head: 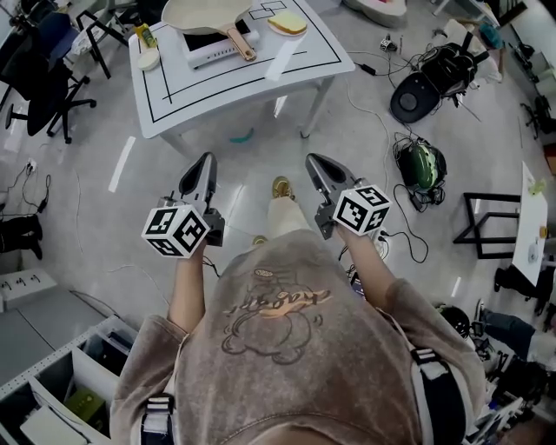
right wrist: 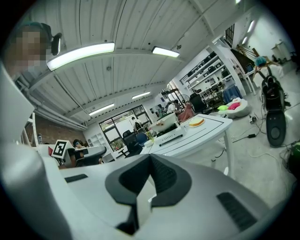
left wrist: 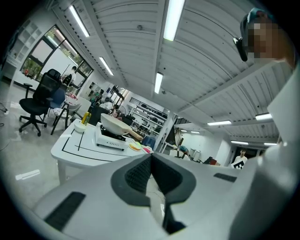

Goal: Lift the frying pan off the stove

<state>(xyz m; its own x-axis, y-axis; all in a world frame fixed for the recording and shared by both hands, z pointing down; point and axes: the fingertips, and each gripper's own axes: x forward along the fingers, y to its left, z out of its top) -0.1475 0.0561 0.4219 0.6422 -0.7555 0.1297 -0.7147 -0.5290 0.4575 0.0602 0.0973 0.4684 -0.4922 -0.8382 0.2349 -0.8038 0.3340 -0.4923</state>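
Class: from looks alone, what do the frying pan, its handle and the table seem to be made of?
Frying pan: probably coated metal, smooth cream surface. Handle: looks like wood, matte tan-brown. Table: likely laminate or plastic, glossy white, light reflections on top.

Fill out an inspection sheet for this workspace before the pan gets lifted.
Surface: white table with black marked lines, standing ahead of the person.
Job's things: frying pan sits on the portable stove, handle toward the person.
Clutter: yellow bottle, small bowl, sandwich, all on the table.
Grippers: left gripper and right gripper both shut, empty, short of the table.
Cables: loose leads on the floor at right.
Surroundings: office chair at left, shelving lower left.
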